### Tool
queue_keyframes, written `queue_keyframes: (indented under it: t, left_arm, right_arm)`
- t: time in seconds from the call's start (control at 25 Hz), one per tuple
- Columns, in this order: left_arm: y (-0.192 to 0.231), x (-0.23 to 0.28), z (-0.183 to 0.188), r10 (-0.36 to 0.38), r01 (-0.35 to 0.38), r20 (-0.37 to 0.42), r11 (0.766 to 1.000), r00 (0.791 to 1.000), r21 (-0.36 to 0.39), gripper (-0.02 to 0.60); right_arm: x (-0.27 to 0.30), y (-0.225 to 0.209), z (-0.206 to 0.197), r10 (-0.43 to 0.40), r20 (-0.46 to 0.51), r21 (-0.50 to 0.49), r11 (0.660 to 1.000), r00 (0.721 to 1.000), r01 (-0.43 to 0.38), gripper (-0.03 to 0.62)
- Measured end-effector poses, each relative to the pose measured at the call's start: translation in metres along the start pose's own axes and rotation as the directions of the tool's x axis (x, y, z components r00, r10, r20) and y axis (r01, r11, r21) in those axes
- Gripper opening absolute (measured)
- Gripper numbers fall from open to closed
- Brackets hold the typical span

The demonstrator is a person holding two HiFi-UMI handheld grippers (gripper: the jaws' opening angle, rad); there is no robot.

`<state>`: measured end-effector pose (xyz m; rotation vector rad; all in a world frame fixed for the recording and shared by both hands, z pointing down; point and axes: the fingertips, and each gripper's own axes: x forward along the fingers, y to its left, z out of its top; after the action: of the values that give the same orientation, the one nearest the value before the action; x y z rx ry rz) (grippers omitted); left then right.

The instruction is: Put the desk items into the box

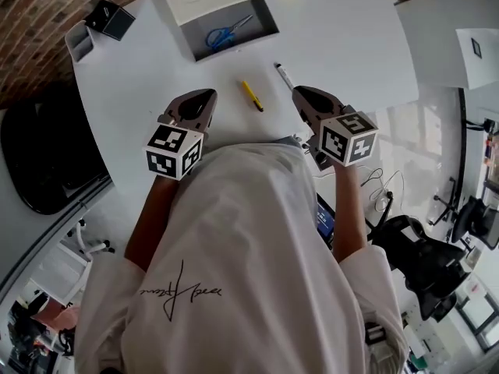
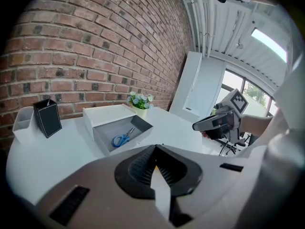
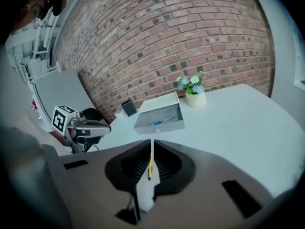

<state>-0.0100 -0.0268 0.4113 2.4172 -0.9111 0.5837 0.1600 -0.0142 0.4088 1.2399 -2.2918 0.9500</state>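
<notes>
The yellow pen (image 1: 251, 96) lies on the table (image 1: 351, 37) between the 2 grippers, its long axis running roughly away from the person toward the box (image 1: 189, 44), which holds scissors (image 1: 226, 33). A second pen (image 1: 284, 76) lies just beside the right gripper (image 1: 299, 92), likely the nearer hand for it. Both the right gripper and the left gripper (image 1: 207, 94) have their jaws closed, empty

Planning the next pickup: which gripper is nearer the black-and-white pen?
Right. The right gripper sits close by the near end of the black-and-white pen; the left gripper is farther left, beyond the yellow pen.
</notes>
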Motion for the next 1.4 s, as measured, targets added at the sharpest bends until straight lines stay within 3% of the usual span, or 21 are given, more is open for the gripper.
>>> queue_keyframes:
  t: [0.32,0.4,0.44,0.84,1.2,1.4]
  left_arm:
    - [0.002,0.003,-0.013,-0.026,0.026,-0.038,1.000,0.999,0.002,0.005]
    - [0.002,0.005,-0.015,-0.030,0.030,-0.045,1.000,0.999,-0.004,0.003]
    - [0.002,0.006,-0.017,-0.031,0.031,-0.050,1.000,0.998,-0.006,0.003]
    - [0.009,0.006,-0.022,-0.016,0.014,-0.059,0.999,0.998,-0.029,0.005]
    - [0.018,0.001,-0.024,-0.005,0.001,-0.048,0.996,0.999,-0.092,0.005]
    - [0.020,0.000,-0.028,-0.002,-0.004,-0.060,0.995,0.998,-0.097,0.005]
  right_arm:
    - [0.020,-0.025,-0.018,-0.042,-0.119,-0.057,0.998,0.992,0.036,0.035]
    - [0.025,-0.031,-0.022,-0.035,-0.149,-0.051,0.998,0.988,0.028,0.158]
    - [0.028,-0.033,-0.025,-0.035,-0.164,-0.054,0.998,0.986,0.026,0.170]
    - [0.049,-0.069,-0.056,-0.130,-0.304,-0.137,0.986,0.944,0.092,0.182]
    - [0.070,-0.081,-0.071,-0.145,-0.359,-0.150,0.984,0.922,0.096,0.181]
    - [0.078,-0.084,-0.080,-0.176,-0.373,-0.211,0.972,0.911,0.102,0.169]
